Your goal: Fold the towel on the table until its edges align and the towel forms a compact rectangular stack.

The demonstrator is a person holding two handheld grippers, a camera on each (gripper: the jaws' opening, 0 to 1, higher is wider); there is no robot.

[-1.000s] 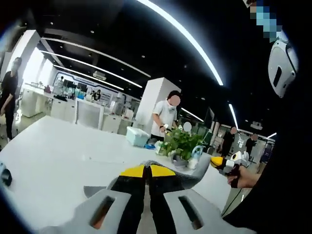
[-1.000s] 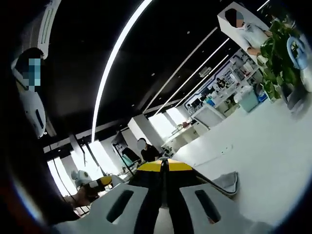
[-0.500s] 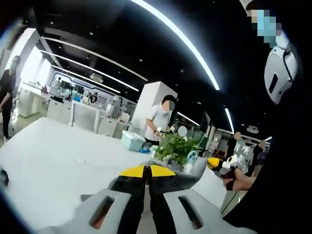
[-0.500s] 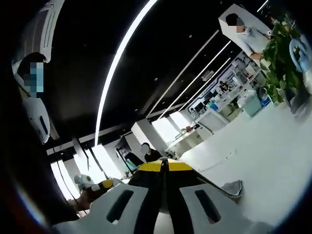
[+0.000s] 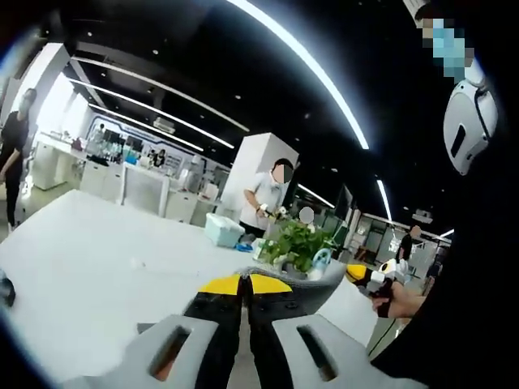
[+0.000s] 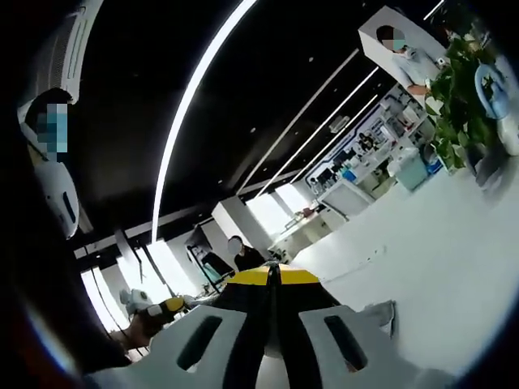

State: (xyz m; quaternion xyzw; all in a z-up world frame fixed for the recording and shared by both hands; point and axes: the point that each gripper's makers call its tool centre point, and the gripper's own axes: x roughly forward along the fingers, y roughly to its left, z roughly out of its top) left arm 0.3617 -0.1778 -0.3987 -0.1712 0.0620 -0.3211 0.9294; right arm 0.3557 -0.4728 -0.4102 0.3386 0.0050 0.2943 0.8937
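In the left gripper view, my left gripper point(image 5: 245, 283) is shut, its yellow-tipped jaws pressed together on an edge of the grey towel point(image 5: 323, 285). The towel spreads out to both sides behind the jaws, above the white table point(image 5: 81, 267). The right gripper point(image 5: 375, 274) shows at the right in a hand. In the right gripper view, my right gripper point(image 6: 270, 275) is shut on the same towel, and a grey corner of the towel point(image 6: 379, 313) hangs to the right of the jaws. The left gripper point(image 6: 160, 308) shows at the lower left. Most of the towel is hidden below the jaws.
At the table's far end stand a potted plant point(image 5: 296, 241) point(image 6: 458, 89) and a pale blue box point(image 5: 223, 231) point(image 6: 413, 166). A person point(image 5: 266, 193) stands behind them. A small dark object point(image 5: 5, 290) lies at the table's left edge.
Both views have rocked slightly with the hands. In the right gripper view the towel corner sits a little lower and closer to the jaws. Both grips are unchanged.
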